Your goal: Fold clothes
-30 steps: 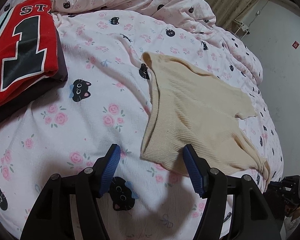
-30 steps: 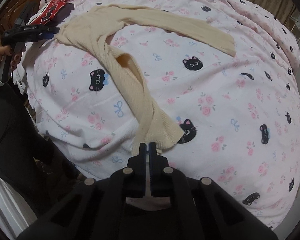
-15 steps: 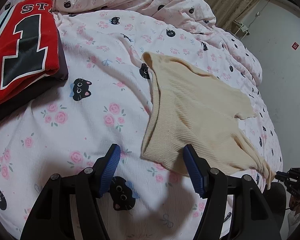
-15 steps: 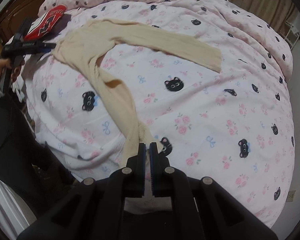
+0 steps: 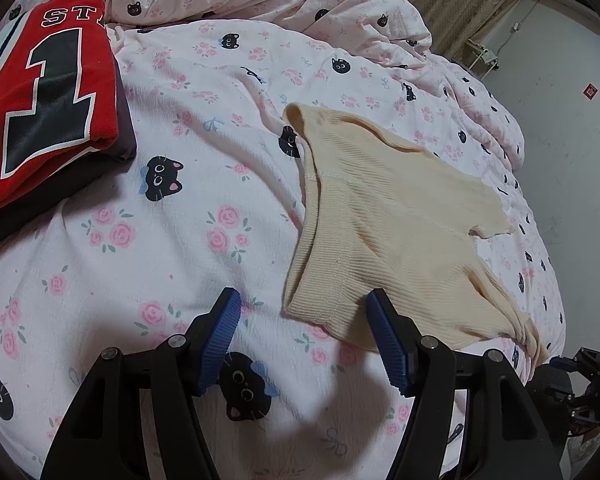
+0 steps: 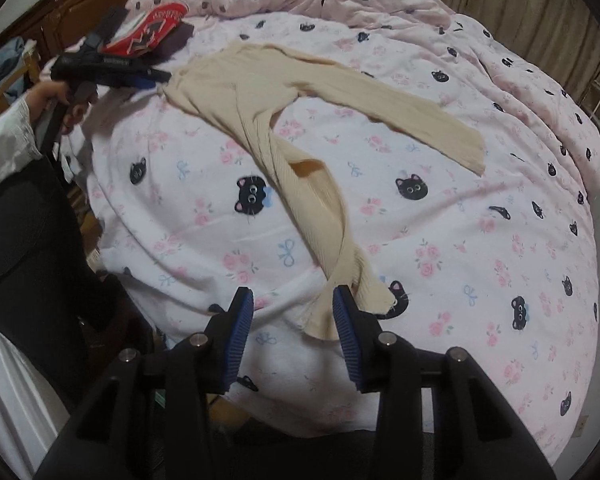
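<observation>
Now that my right hand-held gripper (image 6: pixel 293 316) has let go, its jaws stand wide apart with the cream ribbed top's (image 6: pixel 268 120) long sleeve end lying loose between and just past them; half a second ago they were clamped on it. My left hand-held gripper (image 5: pixel 302 340) stays wide open and empty, low over the top's near edge. Top lies spread across the bed (image 5: pixel 148 240), one sleeve stretched toward me, other angled off right, not yet a compact fold. Red jersey (image 5: pixel 48 92) sits folded at far left. I read this as sleeve laid out, regrip likely.
</observation>
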The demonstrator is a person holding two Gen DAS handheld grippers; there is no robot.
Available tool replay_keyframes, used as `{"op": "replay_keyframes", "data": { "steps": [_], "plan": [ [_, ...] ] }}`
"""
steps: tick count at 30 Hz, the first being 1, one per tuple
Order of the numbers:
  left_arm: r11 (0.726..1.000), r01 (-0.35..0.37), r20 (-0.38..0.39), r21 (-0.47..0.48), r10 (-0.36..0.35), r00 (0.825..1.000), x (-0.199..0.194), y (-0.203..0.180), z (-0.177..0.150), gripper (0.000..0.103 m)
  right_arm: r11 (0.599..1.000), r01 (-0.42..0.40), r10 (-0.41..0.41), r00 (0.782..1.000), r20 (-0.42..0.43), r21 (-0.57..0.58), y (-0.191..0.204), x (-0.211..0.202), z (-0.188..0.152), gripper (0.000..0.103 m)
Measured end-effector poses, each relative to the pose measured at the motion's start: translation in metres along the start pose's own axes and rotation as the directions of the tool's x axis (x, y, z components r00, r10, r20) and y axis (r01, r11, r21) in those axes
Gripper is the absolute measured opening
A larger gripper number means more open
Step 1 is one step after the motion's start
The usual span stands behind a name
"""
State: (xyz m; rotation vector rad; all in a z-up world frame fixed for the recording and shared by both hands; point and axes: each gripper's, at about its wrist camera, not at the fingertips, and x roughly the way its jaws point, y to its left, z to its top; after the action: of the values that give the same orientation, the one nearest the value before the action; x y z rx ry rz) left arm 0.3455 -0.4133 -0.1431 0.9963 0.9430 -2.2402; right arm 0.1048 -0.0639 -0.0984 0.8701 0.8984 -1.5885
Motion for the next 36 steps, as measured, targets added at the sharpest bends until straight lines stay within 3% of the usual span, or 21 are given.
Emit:
{"op": "replay_keyframes", "data": {
  "steps": [2, 3, 6, 9, 15, 19, 24, 27, 33, 36],
  "plan": [
    [1.000, 0.001, 0.000, 0.000, -0.001, 1.000, 0.000, 0.000, 0.000, 0.060, 0.999, 0.039, -0.039, 0.999, -0.032, 0.009, -0.002, 0.012, -0.002, 0.040],
    [1.000, 0.001, 0.000, 0.000, -0.001, 1.000, 0.000, 0.000, 0.000, 0.060, 0.998, 0.051, -0.050, 0.998, -0.049, 0.020, -0.005, 0.019, -0.004, 0.034],
    [1.000, 0.004, 0.000, -0.002, -0.004, 1.000, -0.001, 0.001, -0.001, 0.060, 0.998, 0.046, -0.040, 0.994, -0.103, 0.052, -0.012, 0.036, -0.009, 0.006],
    [1.000, 0.005, 0.000, -0.003, -0.005, 1.000, -0.001, 0.000, -0.001, 0.060, 0.997, 0.023, -0.015, 0.994, -0.107, 0.073, -0.017, 0.033, -0.010, 0.006],
    [1.000, 0.001, -0.003, -0.005, -0.001, 1.000, 0.000, 0.000, 0.000, 0.060, 0.986, -0.052, 0.053, 0.999, 0.001, 0.158, -0.047, -0.007, 0.002, 0.006],
    [1.000, -0.001, -0.004, -0.009, 0.001, 1.000, 0.000, 0.001, 0.000, 0.060, 0.970, -0.032, 0.024, 0.999, 0.036, 0.241, -0.081, -0.014, 0.016, 0.006],
    [1.000, -0.004, -0.002, -0.007, 0.004, 1.000, 0.000, 0.000, -0.001, 0.060, 0.935, -0.014, 0.016, 1.000, -0.004, 0.353, -0.116, 0.010, 0.022, 0.006],
    [1.000, -0.003, -0.002, -0.005, 0.003, 1.000, 0.001, 0.001, -0.001, 0.060, 0.936, 0.023, -0.006, 0.999, -0.049, 0.352, -0.120, 0.030, 0.023, 0.006],
    [1.000, -0.008, -0.003, -0.004, 0.008, 1.000, 0.001, 0.000, -0.001, 0.060, 0.955, 0.098, -0.093, 0.995, -0.031, 0.281, -0.114, 0.024, 0.028, 0.007],
    [1.000, -0.008, -0.004, -0.007, 0.008, 1.000, 0.002, 0.000, -0.001, 0.060, 0.960, 0.137, -0.136, 0.990, -0.020, 0.246, -0.111, 0.021, 0.030, 0.023]
  ]
}}
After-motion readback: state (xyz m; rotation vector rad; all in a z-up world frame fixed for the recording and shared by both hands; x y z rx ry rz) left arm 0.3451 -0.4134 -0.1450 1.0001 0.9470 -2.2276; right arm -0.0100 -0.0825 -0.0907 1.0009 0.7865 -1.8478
